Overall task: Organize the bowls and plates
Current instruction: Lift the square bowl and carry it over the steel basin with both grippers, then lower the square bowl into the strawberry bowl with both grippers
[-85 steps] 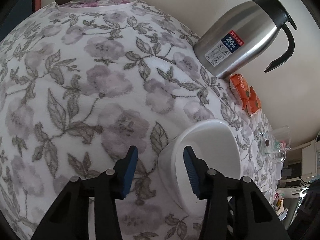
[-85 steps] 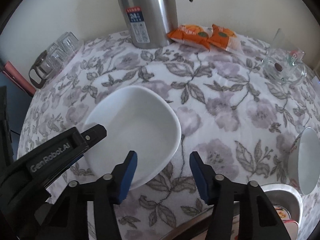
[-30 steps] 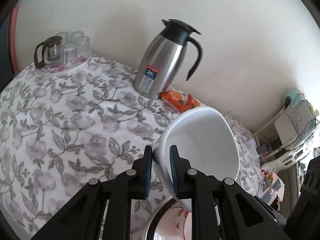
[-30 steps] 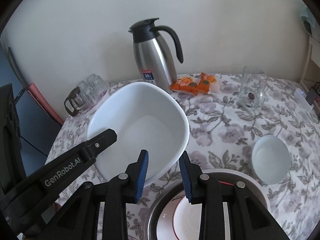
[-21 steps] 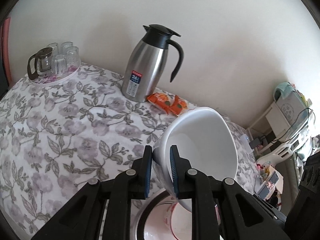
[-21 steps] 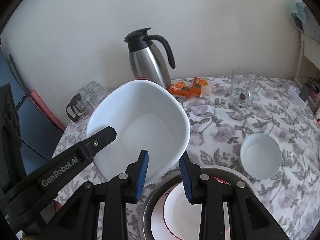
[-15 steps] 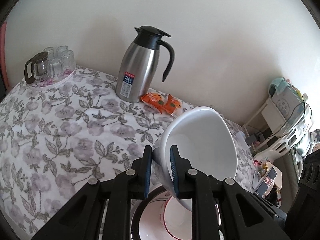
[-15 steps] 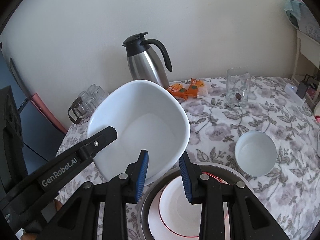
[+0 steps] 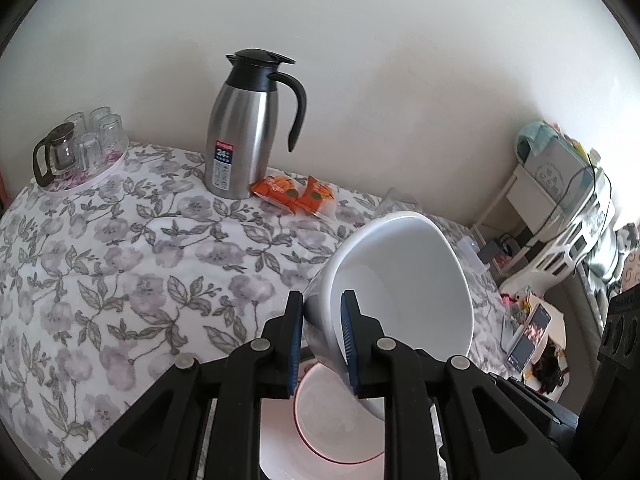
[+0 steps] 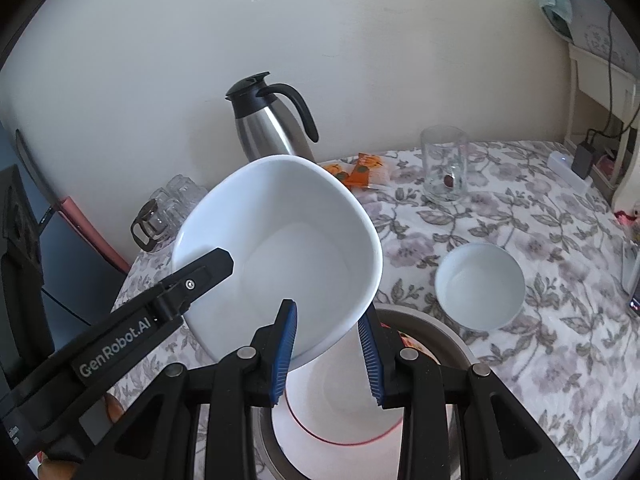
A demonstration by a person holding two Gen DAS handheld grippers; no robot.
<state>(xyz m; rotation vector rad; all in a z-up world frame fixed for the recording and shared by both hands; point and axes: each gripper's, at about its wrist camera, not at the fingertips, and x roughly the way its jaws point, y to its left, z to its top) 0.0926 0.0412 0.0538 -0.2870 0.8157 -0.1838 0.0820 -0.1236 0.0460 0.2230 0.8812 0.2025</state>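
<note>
My left gripper (image 9: 321,338) is shut on the rim of a large white squarish bowl (image 9: 404,276), held tilted in the air. In the right wrist view the same bowl (image 10: 288,256) is pinched on its left rim by the left gripper's finger (image 10: 200,276). My right gripper (image 10: 329,354) grips the bowl's near rim, one blue pad inside and one outside. Below the bowl lies a white plate with a red rim line (image 10: 340,412) inside a round metal tray (image 10: 448,336); the plate also shows in the left wrist view (image 9: 332,424). A small white bowl (image 10: 480,284) sits on the table to the right.
A floral tablecloth (image 9: 120,264) covers the table. At the back stand a steel thermos jug (image 9: 244,128), orange snack packets (image 9: 296,194), a tray of glasses with a small pot (image 9: 76,148) and a glass mug (image 10: 444,168). A white shelf unit (image 9: 560,216) is at the right.
Both grippers closed on the big bowl's rim and lifted it off the table. It now hangs higher, over the plate in the metal tray.
</note>
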